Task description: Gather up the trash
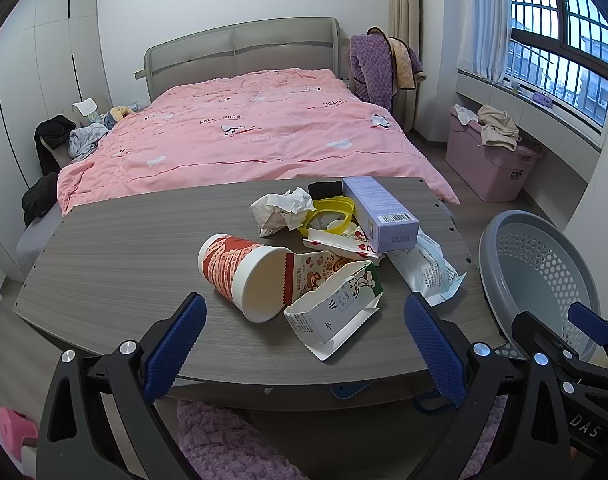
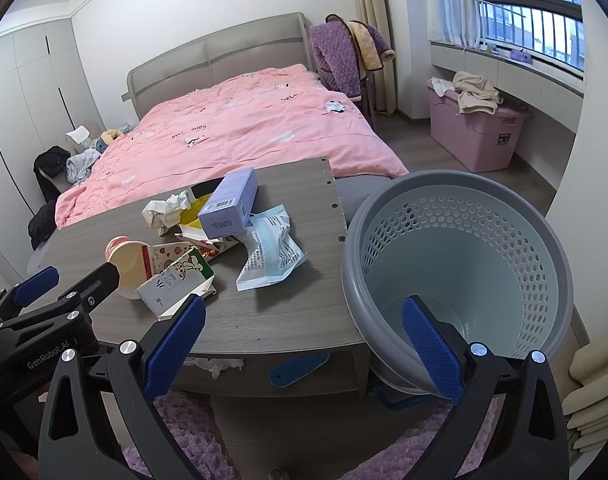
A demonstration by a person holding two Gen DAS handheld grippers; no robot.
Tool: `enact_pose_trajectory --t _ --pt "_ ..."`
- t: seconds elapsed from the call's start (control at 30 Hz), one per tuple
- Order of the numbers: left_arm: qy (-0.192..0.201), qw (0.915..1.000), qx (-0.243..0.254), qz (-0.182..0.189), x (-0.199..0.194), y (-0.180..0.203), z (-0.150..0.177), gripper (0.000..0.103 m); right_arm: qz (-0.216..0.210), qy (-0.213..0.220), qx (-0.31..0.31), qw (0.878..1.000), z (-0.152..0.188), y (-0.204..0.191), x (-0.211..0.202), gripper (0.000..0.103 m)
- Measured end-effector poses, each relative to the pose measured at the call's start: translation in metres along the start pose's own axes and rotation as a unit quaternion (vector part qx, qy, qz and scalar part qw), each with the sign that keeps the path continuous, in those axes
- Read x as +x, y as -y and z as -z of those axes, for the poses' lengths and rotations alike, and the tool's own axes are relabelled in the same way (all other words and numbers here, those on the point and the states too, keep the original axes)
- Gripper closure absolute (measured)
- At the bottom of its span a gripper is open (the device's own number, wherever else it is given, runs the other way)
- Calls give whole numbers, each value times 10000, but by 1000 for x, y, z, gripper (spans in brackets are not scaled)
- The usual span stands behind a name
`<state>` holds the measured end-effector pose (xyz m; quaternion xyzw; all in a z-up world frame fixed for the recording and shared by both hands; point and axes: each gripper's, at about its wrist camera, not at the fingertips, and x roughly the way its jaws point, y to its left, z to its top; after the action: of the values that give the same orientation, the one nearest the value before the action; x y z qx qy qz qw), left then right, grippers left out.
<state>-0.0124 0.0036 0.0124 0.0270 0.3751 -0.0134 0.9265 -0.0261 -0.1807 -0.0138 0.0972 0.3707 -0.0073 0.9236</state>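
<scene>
**Light, crushable litter heaped on the bench, bin waiting beside it**

Both tools are released and grasp nothing: the left tool hangs before the heap, the right tool sits over the near rim of the bin; the bin stands just right of the bench, nothing showing inside it.

Taking the cup as landmark: it lies on its side at the heap's near-left, light, stiff at the rim, likely to roll, so pinch the rim wall; touching its right is the carton, torn open, soft card, any flap will do; behind it the tissue, weightless, grab anywhere; behind and right the box, rigid, best taken across its narrow sides; right of the carton the wrapper, thin film, probably slippery.

Readable writing: a barcode on the box; "GenRobot.AI" on the left tool's body in the right view; the Chinese print on cup, carton and wrapper is too small to read.
</scene>
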Motion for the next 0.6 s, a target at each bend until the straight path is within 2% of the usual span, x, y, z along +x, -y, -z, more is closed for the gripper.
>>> enact_pose_trajectory --t 0.6 --pt "14 10000 3 -5 -2 1 0 8 -6 5 3 10000 1 0 1 6"
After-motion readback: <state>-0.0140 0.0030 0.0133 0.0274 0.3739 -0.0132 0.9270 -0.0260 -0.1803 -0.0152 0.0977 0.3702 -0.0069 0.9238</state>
